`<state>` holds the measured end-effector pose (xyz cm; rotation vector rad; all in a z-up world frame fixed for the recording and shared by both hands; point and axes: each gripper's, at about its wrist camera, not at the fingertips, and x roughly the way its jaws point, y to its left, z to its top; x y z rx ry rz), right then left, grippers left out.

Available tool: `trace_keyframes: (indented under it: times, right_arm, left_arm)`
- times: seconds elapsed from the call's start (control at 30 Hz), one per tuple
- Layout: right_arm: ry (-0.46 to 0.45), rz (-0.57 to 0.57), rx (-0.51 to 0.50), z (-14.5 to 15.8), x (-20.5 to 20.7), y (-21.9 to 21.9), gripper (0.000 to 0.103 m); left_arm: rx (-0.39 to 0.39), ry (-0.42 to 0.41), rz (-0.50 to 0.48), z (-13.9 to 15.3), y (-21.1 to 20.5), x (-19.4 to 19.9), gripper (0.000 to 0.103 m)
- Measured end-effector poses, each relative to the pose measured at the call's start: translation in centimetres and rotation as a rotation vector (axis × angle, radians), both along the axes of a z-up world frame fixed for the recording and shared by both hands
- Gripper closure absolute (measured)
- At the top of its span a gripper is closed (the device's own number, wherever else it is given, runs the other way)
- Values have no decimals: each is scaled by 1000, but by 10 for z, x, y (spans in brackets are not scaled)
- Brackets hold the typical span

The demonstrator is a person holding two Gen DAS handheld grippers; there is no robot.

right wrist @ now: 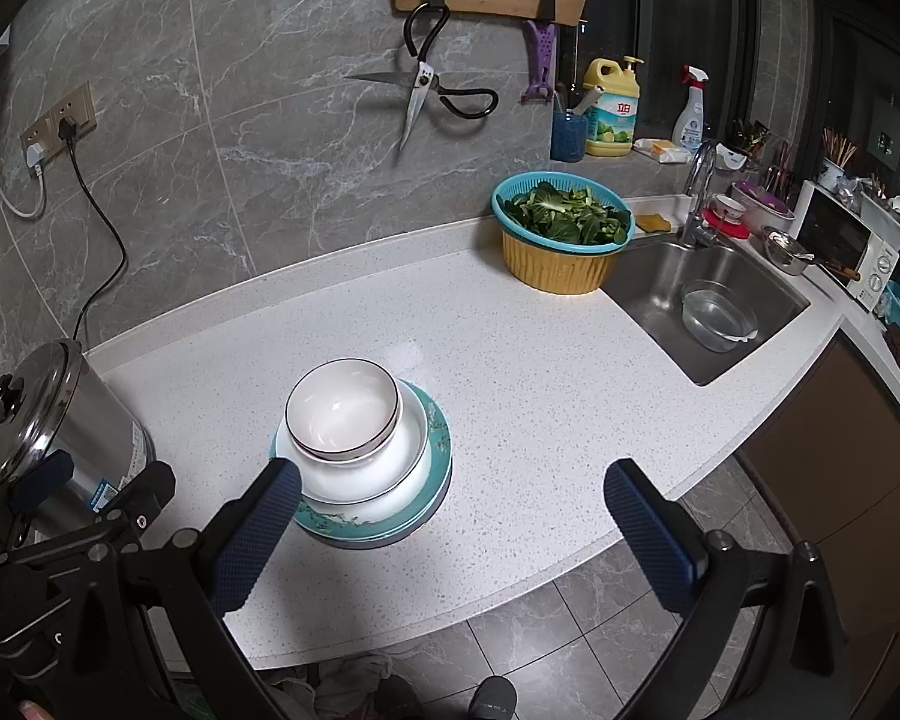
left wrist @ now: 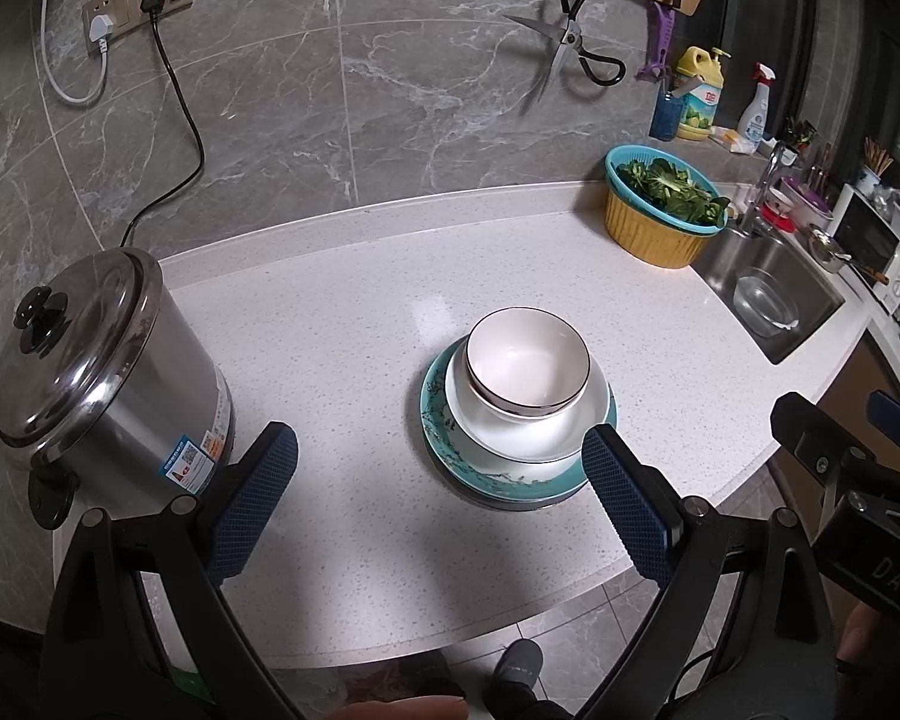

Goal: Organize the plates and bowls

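Note:
One stack of dishes stands on the white speckled counter (left wrist: 342, 324). Its top piece is a small white bowl (left wrist: 528, 360) (right wrist: 343, 409) with a dark rim, nested in a wider white bowl (left wrist: 534, 429) (right wrist: 384, 468). Both rest on a teal patterned plate (left wrist: 450, 426) (right wrist: 438, 426), with a darker plate edge showing beneath it. My left gripper (left wrist: 438, 444) is open and empty, held near the counter's front edge, its right finger just in front of the stack. My right gripper (right wrist: 453, 474) is open and empty too, to the right of the stack with its left finger overlapping the stack's front.
A steel lidded pot (left wrist: 96, 372) (right wrist: 42, 420) stands at the counter's left, plugged into the wall. A yellow basin with a teal colander of greens (left wrist: 660, 210) (right wrist: 561, 240) sits back right beside the sink (right wrist: 648, 300), which holds a glass bowl (right wrist: 717, 315). Scissors (right wrist: 420, 90) hang on the wall.

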<state>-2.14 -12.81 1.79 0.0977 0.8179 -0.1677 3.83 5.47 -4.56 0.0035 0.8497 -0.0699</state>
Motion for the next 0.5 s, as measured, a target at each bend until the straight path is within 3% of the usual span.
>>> trace_keyframes:
  times: [0.5]
  right_arm:
    - [1, 1, 1, 1, 1, -1, 0]
  left_arm:
    - [4, 6, -9, -1, 0, 6, 6]
